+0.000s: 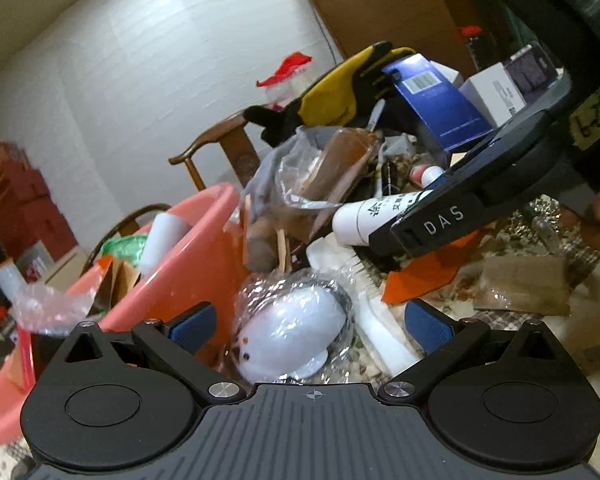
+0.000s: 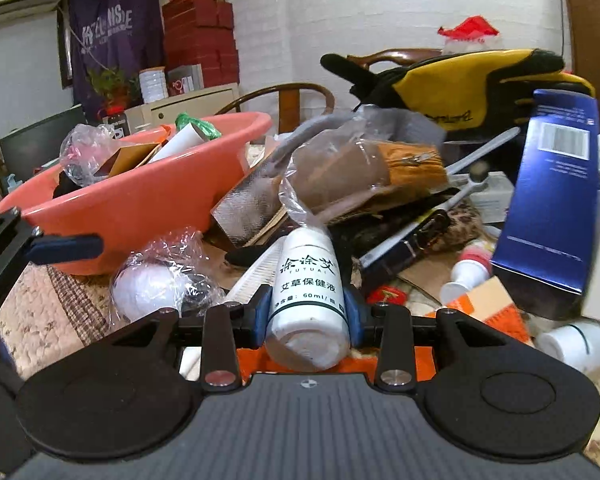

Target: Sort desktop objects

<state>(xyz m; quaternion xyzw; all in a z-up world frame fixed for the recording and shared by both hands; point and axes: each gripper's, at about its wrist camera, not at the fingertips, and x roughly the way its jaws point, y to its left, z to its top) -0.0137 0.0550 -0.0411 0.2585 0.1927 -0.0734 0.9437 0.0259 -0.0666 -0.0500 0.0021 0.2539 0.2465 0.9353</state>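
Our right gripper (image 2: 306, 316) is clenched on a white bottle (image 2: 308, 300) above the cluttered table (image 2: 40, 320). Its long axis runs along the fingers, base toward the camera, far end toward the pile. The label reads "TUTUAI" and "60ml". Our left gripper (image 1: 312, 328) stands released around a wrapped white mouse (image 1: 292, 324), beside the pink basin (image 1: 188, 256).

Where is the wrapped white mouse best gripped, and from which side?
Across its rounded body, one pad on each long flank, coming from the near side, where the open left gripper already straddles the mouse. The bowl crowds one flank and the loose plastic wrap looks slippery, so squeeze the hard shell, not the film.
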